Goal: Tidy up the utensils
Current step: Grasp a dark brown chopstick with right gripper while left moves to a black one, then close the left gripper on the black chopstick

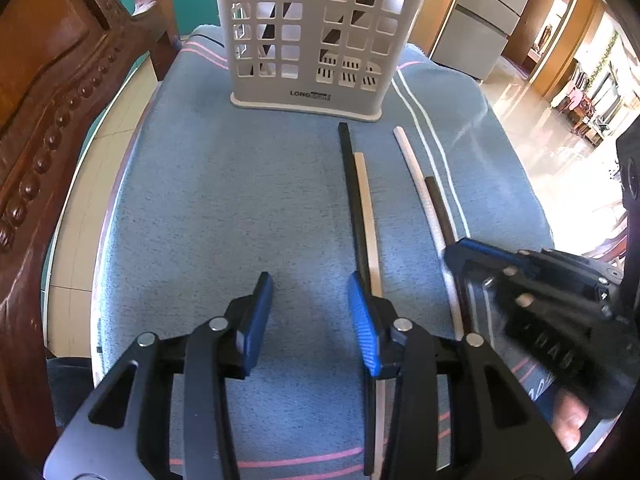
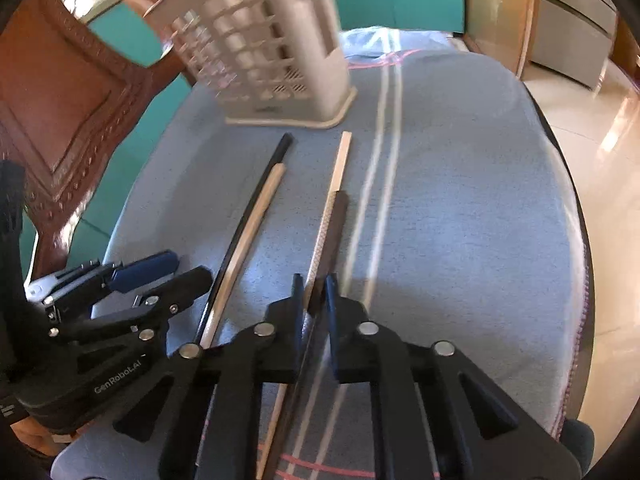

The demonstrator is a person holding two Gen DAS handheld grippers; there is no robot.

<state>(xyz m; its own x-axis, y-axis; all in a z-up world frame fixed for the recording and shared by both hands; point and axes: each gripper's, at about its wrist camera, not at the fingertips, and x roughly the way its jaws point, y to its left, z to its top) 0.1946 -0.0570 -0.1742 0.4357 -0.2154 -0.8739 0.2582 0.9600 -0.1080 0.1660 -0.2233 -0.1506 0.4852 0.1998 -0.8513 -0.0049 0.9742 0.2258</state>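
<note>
Four chopsticks lie loose on the bench's blue cloth [image 1: 224, 200], in two pairs at frame centre. Pair one: black chopstick [image 1: 352, 192] touching tan chopstick [image 1: 366, 208]. Pair two: white chopstick [image 1: 416, 184] touching dark brown chopstick [image 1: 440, 208]. One perforated utensil holder [image 1: 312, 32] stands upright at top centre, more dark sticks visible inside through the grid; count unclear. Left hand-held gripper [image 1: 310, 320], bottom centre: jaws partly apart, nothing between them, right pad just beside pair one. Right hand-held gripper [image 2: 314, 300], bottom centre of the right wrist view: jaws nearly closed, pinching pair two at the near end.
</note>
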